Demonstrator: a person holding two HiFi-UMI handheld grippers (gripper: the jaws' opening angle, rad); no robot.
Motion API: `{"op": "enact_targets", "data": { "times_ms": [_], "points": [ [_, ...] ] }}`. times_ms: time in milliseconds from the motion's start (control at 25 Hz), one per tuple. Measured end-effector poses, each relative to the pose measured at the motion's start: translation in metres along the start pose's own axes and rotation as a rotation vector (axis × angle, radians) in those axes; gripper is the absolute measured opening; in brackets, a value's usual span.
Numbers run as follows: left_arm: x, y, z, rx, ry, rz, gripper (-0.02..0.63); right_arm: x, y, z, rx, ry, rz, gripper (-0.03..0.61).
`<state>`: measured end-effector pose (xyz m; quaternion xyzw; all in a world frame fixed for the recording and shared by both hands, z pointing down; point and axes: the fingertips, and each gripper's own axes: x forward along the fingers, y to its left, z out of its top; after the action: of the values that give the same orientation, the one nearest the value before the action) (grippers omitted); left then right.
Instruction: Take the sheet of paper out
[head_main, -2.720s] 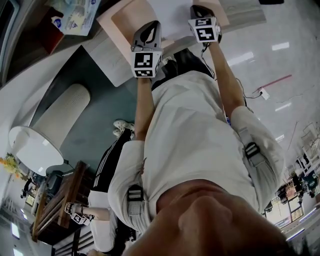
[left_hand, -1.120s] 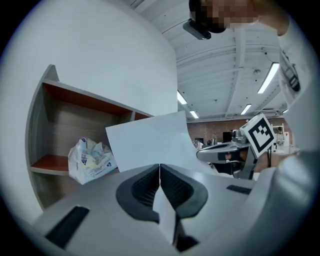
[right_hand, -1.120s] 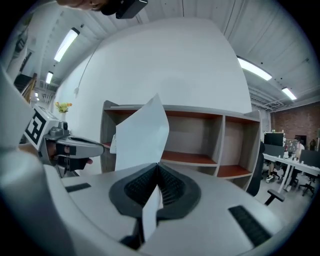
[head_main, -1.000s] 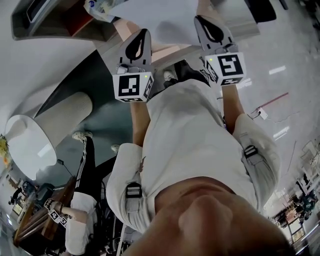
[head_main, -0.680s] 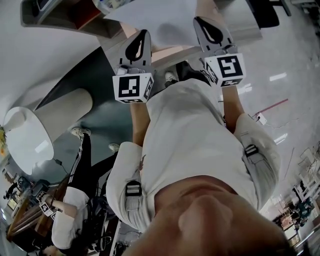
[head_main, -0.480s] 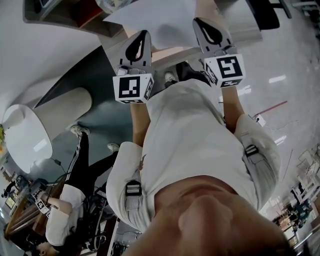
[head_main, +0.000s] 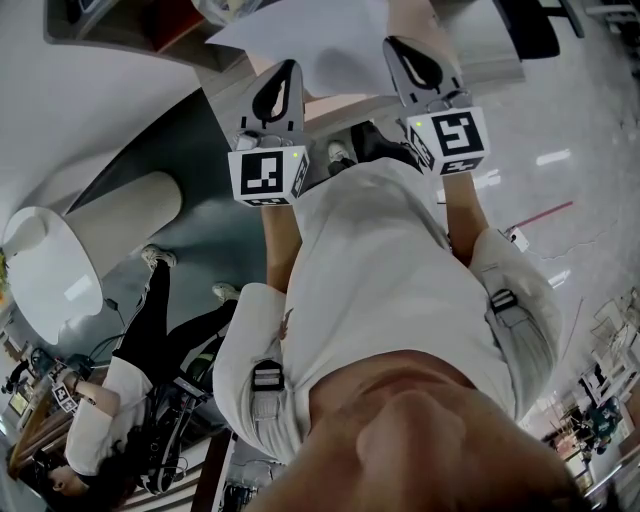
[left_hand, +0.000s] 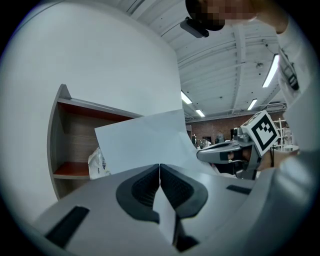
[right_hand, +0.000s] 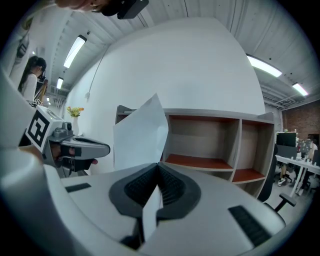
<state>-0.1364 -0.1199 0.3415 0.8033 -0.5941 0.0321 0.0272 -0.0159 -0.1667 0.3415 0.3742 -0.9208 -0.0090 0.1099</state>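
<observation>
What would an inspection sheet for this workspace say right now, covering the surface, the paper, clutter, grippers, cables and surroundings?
Surface: only a strip of pale tabletop shows, by the sheet's edge.
Job's things: sheet of paper, held in the air in front of the open shelf unit, curving between the two grips.
Clutter: a crumpled white bag in one shelf compartment.
Grippers: left gripper and right gripper, each shut on the sheet, one at each side.
Cables: what looks like a white power strip with its cord on the floor.
Surroundings: a second person nearby; an office chair.
</observation>
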Motion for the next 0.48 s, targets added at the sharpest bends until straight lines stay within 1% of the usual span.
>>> {"op": "enact_targets", "data": {
  "times_ms": [480],
  "points": [
    [0.01,0.0,-0.014,-0.01,0.035,0.0,0.023,0.003,-0.004,-0.008,0.003,0.025,0.001,0.02]
  ]
}}
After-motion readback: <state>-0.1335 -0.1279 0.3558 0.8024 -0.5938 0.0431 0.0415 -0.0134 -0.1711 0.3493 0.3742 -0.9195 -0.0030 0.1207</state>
